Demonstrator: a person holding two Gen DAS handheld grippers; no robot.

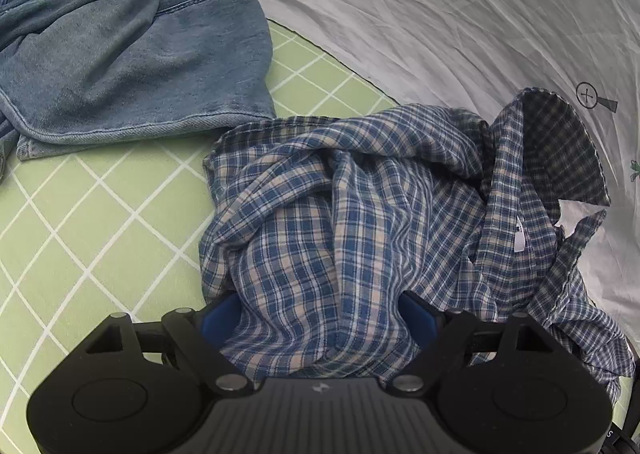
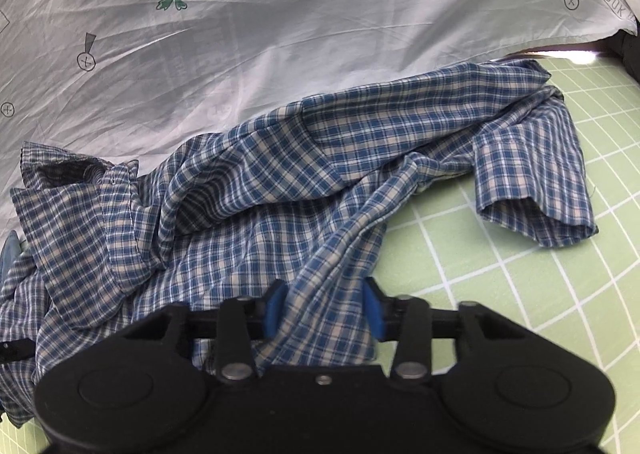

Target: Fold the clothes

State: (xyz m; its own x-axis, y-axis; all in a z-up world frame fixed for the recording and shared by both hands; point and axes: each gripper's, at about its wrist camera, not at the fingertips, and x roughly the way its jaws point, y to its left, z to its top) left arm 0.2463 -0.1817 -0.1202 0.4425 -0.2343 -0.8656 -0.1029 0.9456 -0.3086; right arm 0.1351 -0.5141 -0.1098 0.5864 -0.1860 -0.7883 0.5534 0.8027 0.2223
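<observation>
Crumpled plaid shirt (image 2: 280,182) across green grid mat (image 2: 520,274), far edge overlapping white sheet (image 2: 320,34). Left gripper (image 1: 320,318) astride shirt's bunched near hem, grip uncertain. Right gripper (image 2: 324,308) seemingly clenched on shirt fold. Jeans (image 1: 132,66) beyond shirt; bare mat between.

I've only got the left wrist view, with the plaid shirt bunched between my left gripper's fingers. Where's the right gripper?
Observer: The right gripper straddles a ridge of the plaid shirt, near the shirt's edge by the green mat.
Operator: Is it clamped on it?
Observer: I cannot tell. Its jaws stand fairly narrow and cloth fills the gap between them.
Operator: Any sleeve free over there?
Observer: Yes, one short sleeve lies on the mat at the right of that view, cuff open.
</observation>
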